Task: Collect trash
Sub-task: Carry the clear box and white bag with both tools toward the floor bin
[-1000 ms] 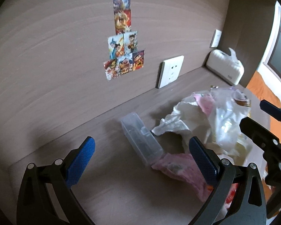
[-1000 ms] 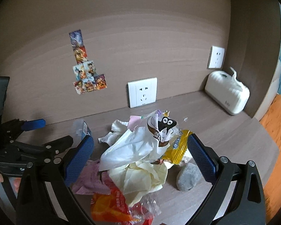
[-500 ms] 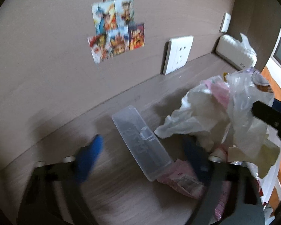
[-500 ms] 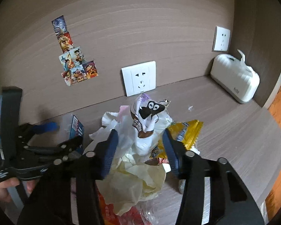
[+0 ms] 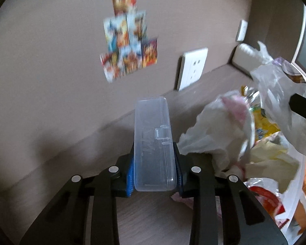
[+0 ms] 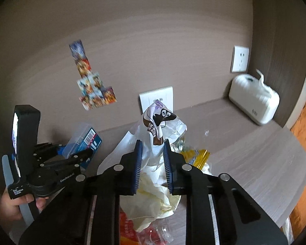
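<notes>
Two hand-held grippers working over a brown wood-grain desk (image 6: 265, 153) set against a matching wall panel. The left gripper (image 5: 154, 171) has its jaws just closed onto a clear, oblong, lidded plastic case (image 5: 153, 143); the blue pads press on both long sides of the case, which points forward and up between them, its near end at the pads. Seen from the right wrist, the same case, bearing a blue barcode label, sits in the left gripper at the far left. The right gripper (image 6: 153, 165) has likewise just been narrowing; its blue pads pinch the gathered neck of a thin white plastic bag (image 6: 153, 143), from whose top a crumpled brown-and-white snack wrapper (image 6: 160, 120) with a cartoon face protrudes. Below and around the bag lies the loose pile: crumpled white and pink tissue (image 5: 218, 126), a yellow foil wrapper (image 6: 195, 155), pale yellow crumpled paper (image 6: 159, 194) and a red-orange wrapper (image 6: 128, 228). Whether the bag is clear of the desk cannot be told.

Progress, as judged: both grasps appear made, so the collecting is at an early stage. No bin shows in either view, and most of the pile still rests on the desk, to be gathered and carried off. A white tissue box (image 6: 255, 100), two white wall sockets (image 6: 157, 100) and colourful stickers (image 5: 128, 47) lie apart from the litter.
</notes>
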`<state>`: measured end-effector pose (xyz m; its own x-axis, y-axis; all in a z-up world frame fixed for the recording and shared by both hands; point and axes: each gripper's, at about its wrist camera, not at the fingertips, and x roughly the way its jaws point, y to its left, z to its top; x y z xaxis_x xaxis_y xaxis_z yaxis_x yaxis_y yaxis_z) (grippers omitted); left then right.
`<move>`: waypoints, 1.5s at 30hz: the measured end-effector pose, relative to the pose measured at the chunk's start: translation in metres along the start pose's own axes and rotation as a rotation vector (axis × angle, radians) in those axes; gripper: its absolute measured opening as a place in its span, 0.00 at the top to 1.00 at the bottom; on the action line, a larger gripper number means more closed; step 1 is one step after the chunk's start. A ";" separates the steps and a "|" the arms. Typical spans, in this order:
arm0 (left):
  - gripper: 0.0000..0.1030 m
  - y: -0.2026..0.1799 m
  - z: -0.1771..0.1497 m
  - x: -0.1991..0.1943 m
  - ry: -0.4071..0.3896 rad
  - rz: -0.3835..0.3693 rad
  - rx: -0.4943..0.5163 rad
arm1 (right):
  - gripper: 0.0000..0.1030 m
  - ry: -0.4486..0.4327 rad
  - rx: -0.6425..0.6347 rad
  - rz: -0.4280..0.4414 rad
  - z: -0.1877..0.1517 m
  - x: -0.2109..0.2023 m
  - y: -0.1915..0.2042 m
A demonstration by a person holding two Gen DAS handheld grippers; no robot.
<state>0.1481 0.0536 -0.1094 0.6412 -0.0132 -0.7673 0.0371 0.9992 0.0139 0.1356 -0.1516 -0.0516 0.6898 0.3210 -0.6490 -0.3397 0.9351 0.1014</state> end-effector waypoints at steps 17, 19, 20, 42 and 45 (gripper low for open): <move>0.70 -0.117 -0.005 -0.125 -0.151 -0.194 0.226 | 0.79 -0.169 0.055 -0.121 -0.025 -0.132 -0.047; 0.70 -0.138 -0.008 -0.129 -0.153 -0.230 0.270 | 0.79 -0.169 0.082 -0.169 -0.036 -0.148 -0.064; 0.70 -0.151 -0.009 -0.130 -0.154 -0.255 0.296 | 0.79 -0.169 0.094 -0.189 -0.040 -0.155 -0.071; 0.70 -0.415 -0.088 -0.079 0.025 -0.594 0.682 | 0.79 0.010 0.389 -0.491 -0.187 -0.229 -0.229; 0.70 -0.442 -0.106 -0.060 0.064 -0.609 0.707 | 0.79 0.049 0.412 -0.502 -0.207 -0.220 -0.251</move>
<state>0.0119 -0.3829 -0.1372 0.3156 -0.5037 -0.8042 0.8238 0.5660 -0.0312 -0.0632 -0.4882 -0.0902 0.6678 -0.1686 -0.7250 0.2964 0.9537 0.0513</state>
